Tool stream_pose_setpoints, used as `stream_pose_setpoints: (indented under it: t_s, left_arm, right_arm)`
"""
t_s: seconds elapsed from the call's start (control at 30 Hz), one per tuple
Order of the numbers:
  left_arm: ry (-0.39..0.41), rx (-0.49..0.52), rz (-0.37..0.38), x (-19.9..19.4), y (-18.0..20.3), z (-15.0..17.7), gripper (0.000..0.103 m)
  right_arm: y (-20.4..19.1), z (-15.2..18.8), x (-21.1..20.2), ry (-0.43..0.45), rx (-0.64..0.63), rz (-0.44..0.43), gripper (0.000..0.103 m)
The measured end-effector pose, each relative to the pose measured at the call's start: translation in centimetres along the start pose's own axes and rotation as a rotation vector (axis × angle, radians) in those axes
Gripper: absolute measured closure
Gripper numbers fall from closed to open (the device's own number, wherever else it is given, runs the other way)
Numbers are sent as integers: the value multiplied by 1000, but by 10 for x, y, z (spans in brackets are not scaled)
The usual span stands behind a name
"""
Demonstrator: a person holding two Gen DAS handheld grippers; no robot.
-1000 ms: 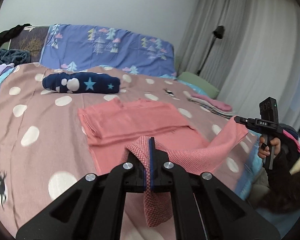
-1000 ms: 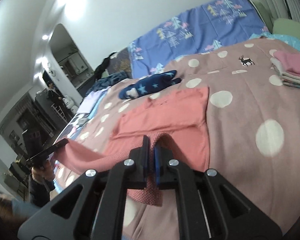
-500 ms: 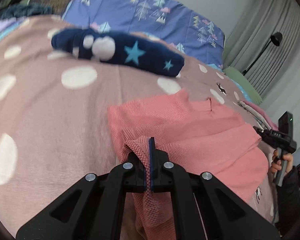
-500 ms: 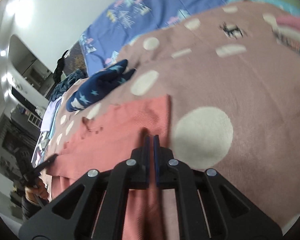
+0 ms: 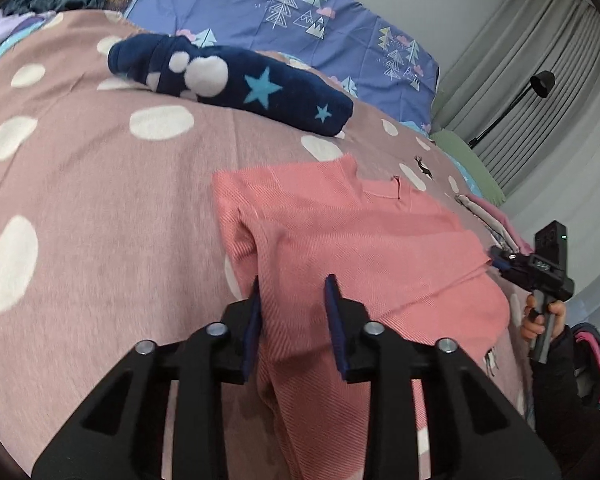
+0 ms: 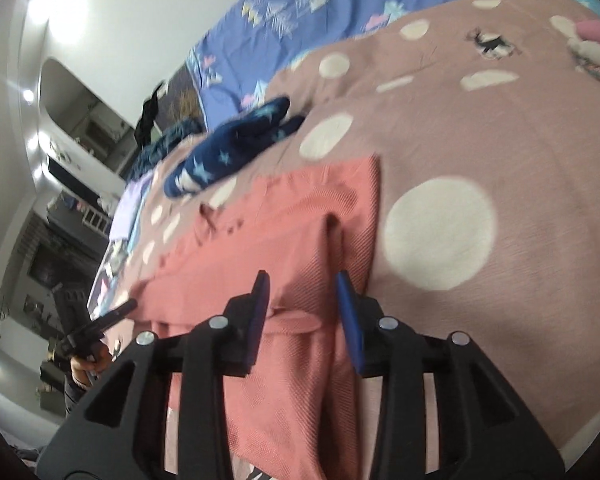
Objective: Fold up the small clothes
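Pink knit top (image 5: 364,248) is lying flat on the mauve polka-dot bedspread (image 5: 100,208), its bottom half doubled back up over the body. Closest to each camera are the claws: the left gripper (image 5: 294,300) has its jaws opening with the fold's left edge loose between the pads, nothing pinched, and the right gripper (image 6: 304,300) is doing the same at the right edge (cloth in the gap, pads off it).

Neckline with its little notch points away toward the pillows, so the top's long axis now runs side to side between the two claws. Left of the top's edge is a wide bare stretch of bedspread; to the right there's open spread too, up to a stack of folded clothes (image 5: 496,220).

Further back, a rolled navy star-print fleece (image 5: 236,88) lies well apart from the top, and behind it a blue tree-print pillow (image 5: 308,24) leans on the wall.

Only the left view shows the floor lamp (image 5: 540,84) and curtains; only the right one shows the doorway and the room beyond.
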State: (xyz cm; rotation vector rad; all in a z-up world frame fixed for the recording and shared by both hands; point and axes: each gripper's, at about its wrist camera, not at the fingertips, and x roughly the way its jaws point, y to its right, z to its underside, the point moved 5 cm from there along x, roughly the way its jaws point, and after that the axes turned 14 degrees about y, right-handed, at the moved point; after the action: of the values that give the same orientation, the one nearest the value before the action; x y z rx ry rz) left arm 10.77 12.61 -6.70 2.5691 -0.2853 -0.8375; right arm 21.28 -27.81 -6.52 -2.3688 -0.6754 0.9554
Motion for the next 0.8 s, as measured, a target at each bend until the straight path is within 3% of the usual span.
stream_pose_setpoints:
  t_s: [0.03, 0.1, 0.2, 0.33, 0.4, 0.43, 0.47, 0.5, 0.63, 0.7, 0.8]
  left_arm:
    - [6, -3, 2, -1, 0, 1, 99]
    - [43, -33, 8, -6, 0, -4, 99]
    - [113, -68, 36, -17, 7, -23, 99]
    - [179, -64, 40, -8, 19, -63, 98]
    - [180, -29, -37, 14, 16, -74, 91]
    - [173, 0, -117, 29, 11, -77, 73]
    - [167, 7, -167, 38, 5, -77, 62]
    - [157, 1, -198, 45, -2, -77, 56]
    - [154, -50, -142, 44, -14, -76, 49]
    - [162, 5, -137, 40, -15, -76, 48]
    - [96, 101, -137, 49, -15, -69, 48]
  right_arm:
    - [-2, 3, 7, -14, 3, -5, 97]
    - [-5, 2, 9, 1, 23, -19, 97]
    - [-12, -18, -12, 114, 75, -74, 97]
    - [-20, -54, -24, 199, 75, -55, 97]
    - [-19, -66, -10, 193, 69, -7, 85]
    - [-16, -69, -1, 189, 60, 37, 68]
    - [-10, -72, 10, 189, 52, 107, 64]
    - [-4, -73, 13, 186, 46, 133, 64]
    - [10, -64, 18, 172, 16, 135, 65]
    - [13, -60, 19, 159, -51, 139, 65]
    - [10, -57, 30, 118, -134, 141, 64]
